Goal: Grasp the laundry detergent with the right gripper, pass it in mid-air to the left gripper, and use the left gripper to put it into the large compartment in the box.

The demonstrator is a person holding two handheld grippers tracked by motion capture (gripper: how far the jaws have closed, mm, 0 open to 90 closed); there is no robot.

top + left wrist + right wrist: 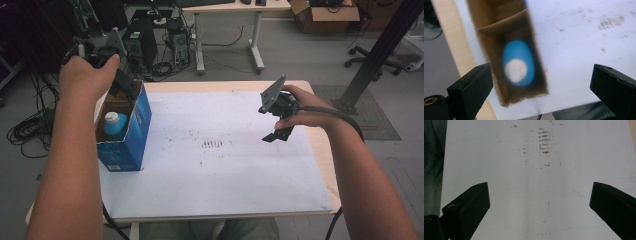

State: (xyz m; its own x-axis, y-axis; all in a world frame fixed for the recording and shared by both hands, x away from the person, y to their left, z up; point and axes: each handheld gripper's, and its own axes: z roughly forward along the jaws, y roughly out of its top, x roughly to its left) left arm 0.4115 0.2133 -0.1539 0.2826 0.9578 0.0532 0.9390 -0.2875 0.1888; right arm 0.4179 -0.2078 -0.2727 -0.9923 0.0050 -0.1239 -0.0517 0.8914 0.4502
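Observation:
A blue cardboard box (125, 135) stands open-topped at the left of the table. Inside it stands a blue bottle with a white cap (115, 124). My left gripper (117, 82) hangs above the box's far end. From the left gripper view I look straight down into the box (499, 30) at the bottle (518, 63); my left gripper (541, 85) is open with the bottle well below its jaws. My right gripper (277, 131) hovers over the white sheet at the right. In the right gripper view it (540, 202) is open with nothing between its jaws.
A white sheet (215, 165) with brown smudges (212, 145) covers the wooden table (322, 150). Beyond the table are a desk (227, 7), computer towers (140, 42), cables on the floor and a black post (380, 50) at the right.

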